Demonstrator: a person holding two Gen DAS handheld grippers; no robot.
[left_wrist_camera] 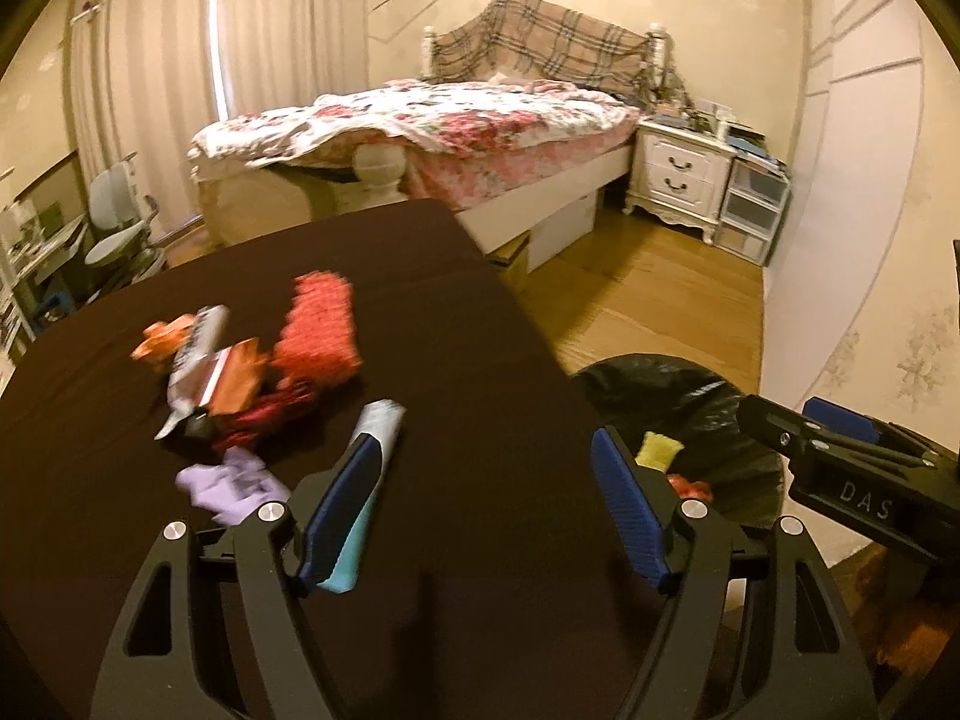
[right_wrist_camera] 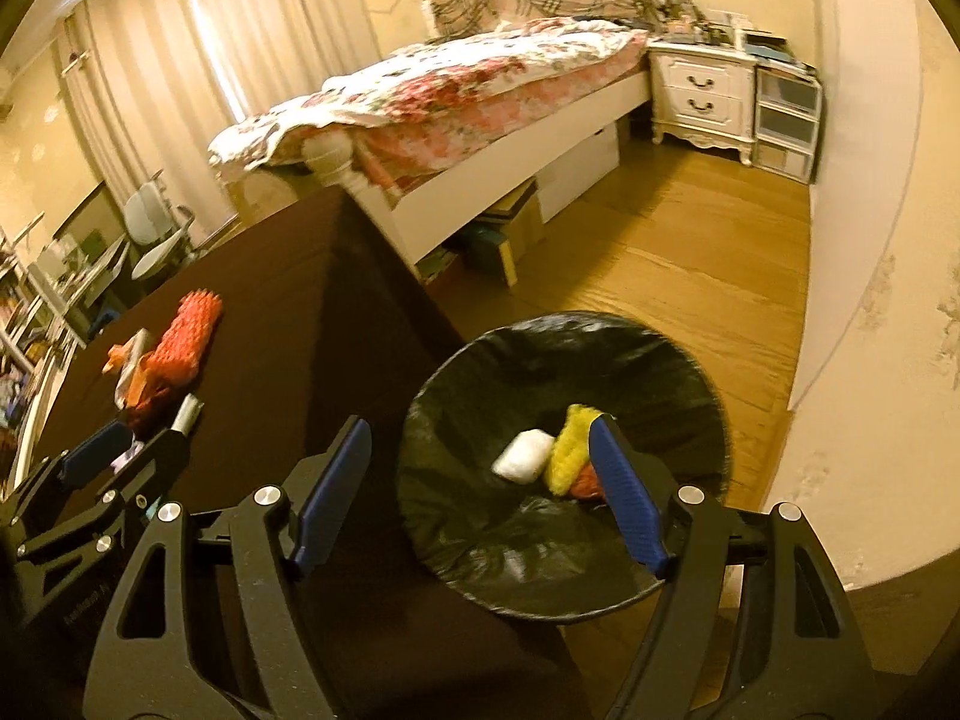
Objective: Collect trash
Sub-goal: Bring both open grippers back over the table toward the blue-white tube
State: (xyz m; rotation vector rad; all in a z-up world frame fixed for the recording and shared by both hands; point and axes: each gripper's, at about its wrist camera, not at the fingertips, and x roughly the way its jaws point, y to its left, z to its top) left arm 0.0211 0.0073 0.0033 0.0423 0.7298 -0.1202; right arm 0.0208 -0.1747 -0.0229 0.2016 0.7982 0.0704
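Note:
A pile of trash lies on the dark-clothed table (left_wrist_camera: pixel 420 312): a red foam net (left_wrist_camera: pixel 318 330), orange wrappers (left_wrist_camera: pixel 234 384), a silver tube (left_wrist_camera: pixel 192 360), a purple scrap (left_wrist_camera: pixel 231 483) and a white-and-teal tube (left_wrist_camera: pixel 369 480). My left gripper (left_wrist_camera: pixel 486 504) is open and empty above the table, its left finger over the white-and-teal tube. My right gripper (right_wrist_camera: pixel 480 492) is open and empty above the black-lined bin (right_wrist_camera: pixel 564 360), which holds a white wad (right_wrist_camera: pixel 523 456), a yellow sponge (right_wrist_camera: pixel 570 450) and an orange piece (right_wrist_camera: pixel 585 483). The bin also shows in the left wrist view (left_wrist_camera: pixel 678 396).
The bin stands on the wooden floor (right_wrist_camera: pixel 690 252) off the table's right edge. A bed (left_wrist_camera: pixel 432 120) with a floral quilt lies beyond the table, a white nightstand (left_wrist_camera: pixel 681 171) to its right. A chair and desk (left_wrist_camera: pixel 114 228) are at the far left.

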